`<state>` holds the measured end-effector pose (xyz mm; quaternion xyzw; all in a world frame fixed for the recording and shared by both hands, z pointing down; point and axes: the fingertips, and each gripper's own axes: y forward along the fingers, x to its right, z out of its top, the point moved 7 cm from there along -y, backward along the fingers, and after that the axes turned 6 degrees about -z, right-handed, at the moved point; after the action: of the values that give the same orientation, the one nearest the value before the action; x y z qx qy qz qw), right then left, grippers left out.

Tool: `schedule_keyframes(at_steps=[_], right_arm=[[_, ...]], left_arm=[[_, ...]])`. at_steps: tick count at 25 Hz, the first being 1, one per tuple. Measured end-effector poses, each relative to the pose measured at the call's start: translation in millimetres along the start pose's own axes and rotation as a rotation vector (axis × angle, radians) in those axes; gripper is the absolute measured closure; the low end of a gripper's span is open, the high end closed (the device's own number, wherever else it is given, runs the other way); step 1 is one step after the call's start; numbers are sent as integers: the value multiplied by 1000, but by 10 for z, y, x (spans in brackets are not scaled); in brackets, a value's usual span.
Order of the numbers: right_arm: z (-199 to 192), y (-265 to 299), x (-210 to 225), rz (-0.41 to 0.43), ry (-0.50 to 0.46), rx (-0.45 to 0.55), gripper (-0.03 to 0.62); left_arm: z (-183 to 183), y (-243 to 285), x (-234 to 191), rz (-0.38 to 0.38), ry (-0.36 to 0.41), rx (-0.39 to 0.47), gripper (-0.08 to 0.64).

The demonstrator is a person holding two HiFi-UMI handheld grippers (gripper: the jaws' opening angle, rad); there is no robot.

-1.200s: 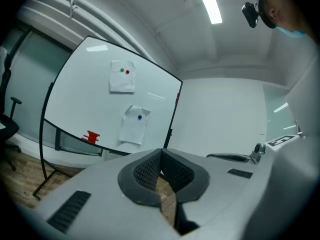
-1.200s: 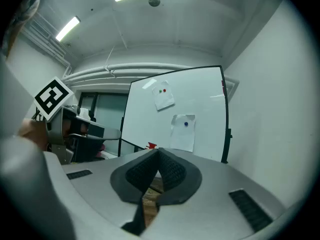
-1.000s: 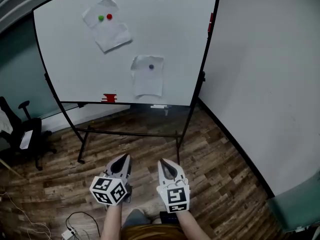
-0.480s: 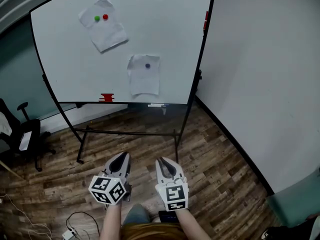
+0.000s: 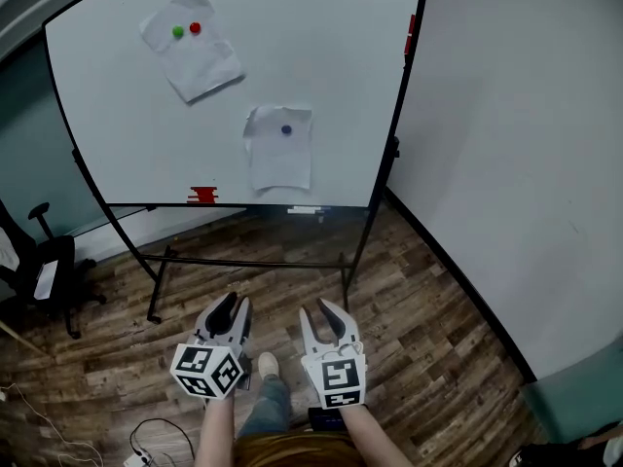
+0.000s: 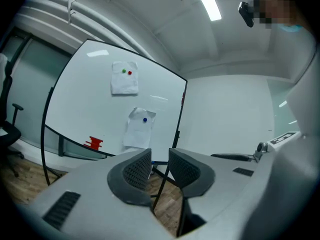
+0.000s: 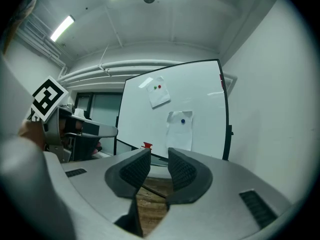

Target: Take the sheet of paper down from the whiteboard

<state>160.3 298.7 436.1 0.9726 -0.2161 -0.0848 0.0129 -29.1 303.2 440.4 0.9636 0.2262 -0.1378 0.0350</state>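
A whiteboard (image 5: 321,56) on a rolling stand faces me. Two crumpled white sheets hang on it. The upper sheet (image 5: 200,66) is tilted and pinned by a green magnet (image 5: 178,31) and a red magnet (image 5: 195,27). The lower sheet (image 5: 279,159) is held by one blue magnet (image 5: 286,130). Both grippers are held low, side by side, well short of the board and pointing at it. My left gripper (image 5: 232,305) (image 6: 160,160) is open and empty. My right gripper (image 5: 322,308) (image 7: 159,160) has its jaws opening, with nothing between them.
A small red object (image 5: 203,196) rests on the board's tray. The stand's black legs (image 5: 248,262) spread over the wooden floor. A black office chair (image 5: 44,270) stands at the left, cables (image 5: 146,434) lie near my feet, and a white wall (image 5: 516,163) closes the right.
Both grippers' jaws, shut before, now stand apart. The grippers have moved forward toward the board, and a shoe has come into view on the floor between them.
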Motion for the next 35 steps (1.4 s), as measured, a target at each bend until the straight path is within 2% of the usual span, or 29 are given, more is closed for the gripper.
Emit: schedule_keyframes(at_steps=[6, 14, 21, 30, 35], right_arm=[[27, 883, 229, -42, -14, 13, 486], [359, 2386, 548, -126, -34, 22, 486], [467, 3356, 694, -199, -46, 29, 486], [495, 3876, 888, -249, -61, 18, 486], [591, 4085, 997, -247, -60, 57, 486]], left_arm=[[169, 812, -581, -32, -3, 16, 448], [691, 2010, -1591, -78, 2, 7, 448], [952, 2714, -2289, -114, 7, 10, 448], [896, 3287, -2544, -178, -25, -27, 448], [953, 3500, -2594, -190, -22, -12, 448]])
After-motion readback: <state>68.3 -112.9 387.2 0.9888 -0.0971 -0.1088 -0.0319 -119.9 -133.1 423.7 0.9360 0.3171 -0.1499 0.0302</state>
